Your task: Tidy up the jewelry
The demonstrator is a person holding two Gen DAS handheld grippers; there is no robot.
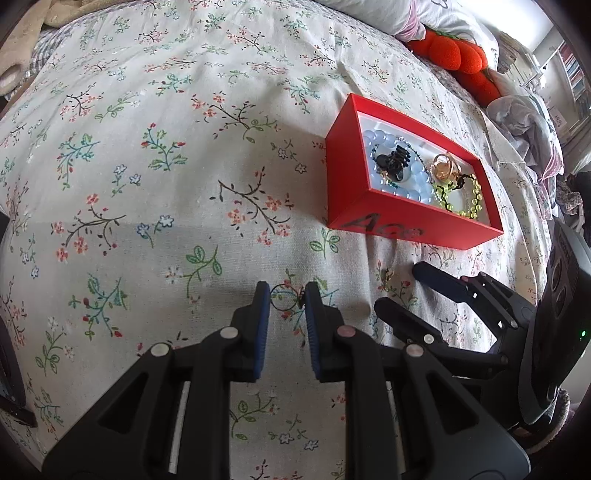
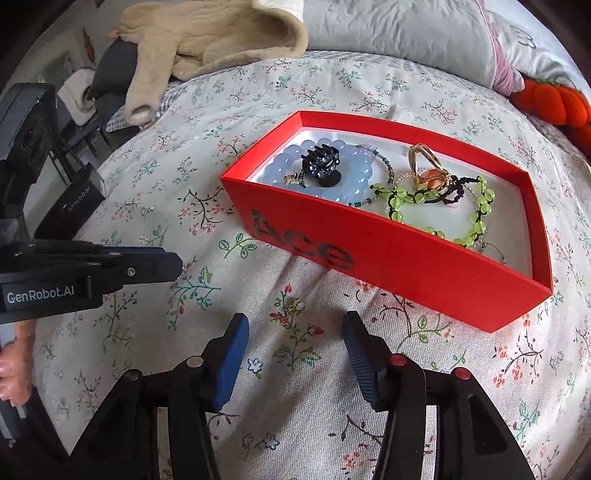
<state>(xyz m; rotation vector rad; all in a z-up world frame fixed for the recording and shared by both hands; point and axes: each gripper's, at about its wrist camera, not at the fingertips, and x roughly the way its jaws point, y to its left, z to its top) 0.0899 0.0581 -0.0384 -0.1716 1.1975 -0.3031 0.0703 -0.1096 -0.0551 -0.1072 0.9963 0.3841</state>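
Bed cover (image 1: 155, 206): I see a floral sheet under everything, with a pillow (image 2: 399, 33) and a beige fleece garment (image 2: 207, 40) at its far end.
Red box (image 2: 388, 254): it lies open on the sheet, ahead and to the right of both my tongs, "Ace" printed on its near wall.
Box contents: I count a pale blue bead bracelet (image 2: 354, 170) with a black claw clip (image 2: 320, 160) on top, a green bead bracelet (image 2: 476, 218), and a gold ring with an amber stone (image 2: 424, 166).
Left gripper (image 1: 286, 299): my jaws are parted, low over the sheet; a thin dark ring (image 1: 283, 301) lies flat between the tips. I cannot tell whether the pads touch it.
Right gripper (image 2: 295, 332): my jaws are spread wide and hold nothing, just short of the box's near wall.
Small gold piece (image 2: 294, 306): it lies on the sheet between my right fingertips, untouched; too small to name.
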